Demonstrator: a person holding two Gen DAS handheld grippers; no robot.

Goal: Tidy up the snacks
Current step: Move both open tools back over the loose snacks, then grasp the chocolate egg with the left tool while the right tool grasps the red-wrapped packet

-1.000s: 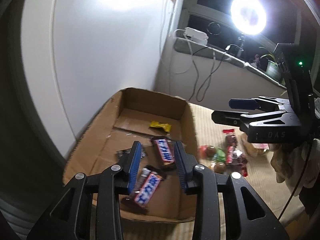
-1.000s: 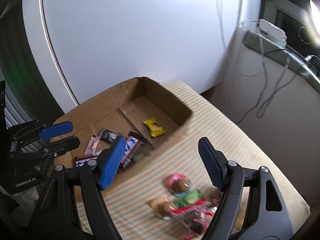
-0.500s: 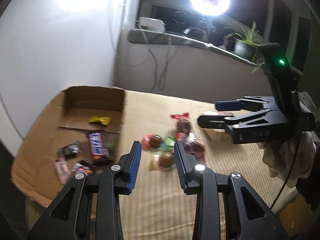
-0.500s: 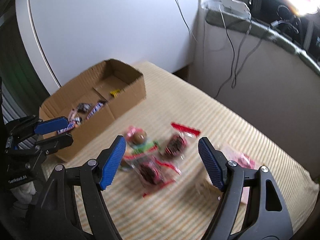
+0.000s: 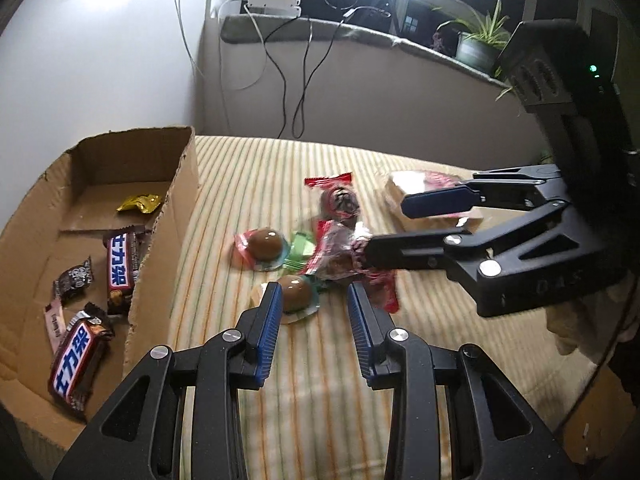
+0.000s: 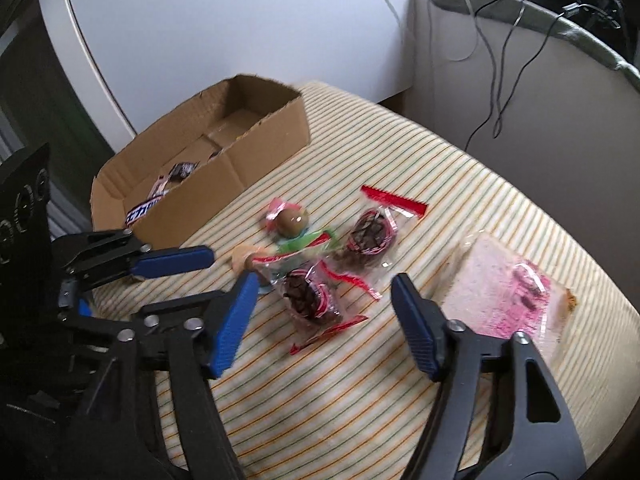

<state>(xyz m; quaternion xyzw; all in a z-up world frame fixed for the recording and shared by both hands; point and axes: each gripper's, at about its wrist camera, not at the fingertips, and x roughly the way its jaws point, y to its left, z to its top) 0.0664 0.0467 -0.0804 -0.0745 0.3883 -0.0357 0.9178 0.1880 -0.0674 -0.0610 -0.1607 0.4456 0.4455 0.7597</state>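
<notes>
The loose snacks lay in a small heap near the middle of a striped cloth (image 6: pixel 360 400): two wrapped brown eggs, one (image 5: pixel 264 243) in pink film and one (image 5: pixel 295 294) in clear film, a green sachet (image 5: pixel 301 245), and two dark round sweets in red-edged wrappers (image 6: pixel 305 295) (image 6: pixel 370 233). A wrapped slice of bread (image 6: pixel 502 294) lay apart from them, close to the cloth's right edge. An open cardboard box (image 5: pixel 176 216) stood to the left of the heap, with its near wall just beside the eggs. Inside it were two chocolate bars (image 5: pixel 120 270) (image 5: pixel 78 354) with white Chinese characters on a blue band, a small dark packet (image 5: pixel 76 280), a pink packet (image 5: pixel 54 322) and a yellow sweet (image 5: pixel 140 203). The far half of the box floor was bare, and bare cloth lay in front of the heap and between it and the bread.

The left gripper (image 5: pixel 312 300) pointed down at the nearer egg; its jaws stood partly open and held nothing, and the left blue pad was just beside the egg. The right gripper (image 6: pixel 320 292) hung over one dark sweet, tilted steeply down. Its jaws were closing, the sweet was between them, and the pads were not yet on it. On its black body the letters "DAS" could be read in the left wrist view.

Behind the cloth, cables (image 5: pixel 288 60) hung from a sill with a white adapter (image 5: pixel 272 0) and a potted plant (image 5: pixel 476 44).
</notes>
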